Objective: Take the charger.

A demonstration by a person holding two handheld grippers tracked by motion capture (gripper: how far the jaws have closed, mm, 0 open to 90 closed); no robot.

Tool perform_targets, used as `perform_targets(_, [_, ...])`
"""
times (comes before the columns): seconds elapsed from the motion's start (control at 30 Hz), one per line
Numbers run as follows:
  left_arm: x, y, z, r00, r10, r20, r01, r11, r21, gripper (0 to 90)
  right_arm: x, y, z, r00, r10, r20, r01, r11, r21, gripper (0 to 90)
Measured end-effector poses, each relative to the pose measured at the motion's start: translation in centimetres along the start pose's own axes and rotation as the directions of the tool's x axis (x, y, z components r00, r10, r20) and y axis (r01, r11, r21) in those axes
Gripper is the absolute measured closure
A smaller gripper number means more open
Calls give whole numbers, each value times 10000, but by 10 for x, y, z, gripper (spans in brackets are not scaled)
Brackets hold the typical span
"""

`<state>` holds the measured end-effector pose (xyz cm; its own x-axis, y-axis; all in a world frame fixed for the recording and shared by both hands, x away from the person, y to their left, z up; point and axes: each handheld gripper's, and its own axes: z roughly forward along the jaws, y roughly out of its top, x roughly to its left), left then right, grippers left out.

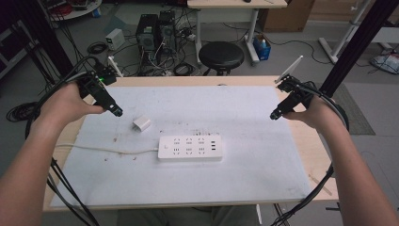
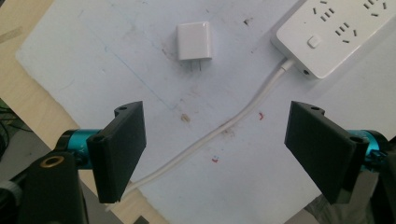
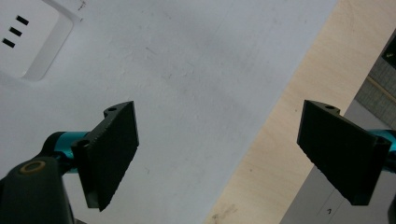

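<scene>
The small white square plastic plug adapter [image 2: 194, 42] lies flat on the white mat [image 1: 263, 165], just beside the white multi-socket power strip [image 1: 190, 148]; it looks light, rigid and smooth, so pinch its flat sides, clear of the prongs. Your left gripper [image 2: 219, 149] hovers near it, jaws spread and empty, and your right gripper [image 3: 238, 154] hangs likewise spread at the mat's edge.

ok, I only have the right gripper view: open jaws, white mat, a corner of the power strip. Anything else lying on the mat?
Observer: Yes, a small white charger lies flat beside the power strip, not plugged in.
Operator: Which way do its prongs face?
Observer: In the left gripper view they point toward that camera, away from the strip.
Operator: Left gripper state?
Observer: The left gripper is open and holds nothing, above the strip's white cord.
</scene>
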<state>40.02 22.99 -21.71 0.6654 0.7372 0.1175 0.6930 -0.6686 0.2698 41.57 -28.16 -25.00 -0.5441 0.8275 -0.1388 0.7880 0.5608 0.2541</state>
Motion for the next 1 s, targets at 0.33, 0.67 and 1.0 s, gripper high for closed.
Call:
perform_targets(0.33, [4,7,9,9997,-167,184,169,9998,-136,206,-6,0,5,9996,38,-268,-40,10000,-82,122])
perform_targets(0.67, [3,23,26,9989,-354,316,355,9994,-43,207,-6,3,8,9993,-35,-367,24,9996,-297,122])
perform_targets(1.0, [4,41,62,9954,-706,646,682,9969,383,207,-5,-2,7,9988,-97,-470,76,9989,-464,122])
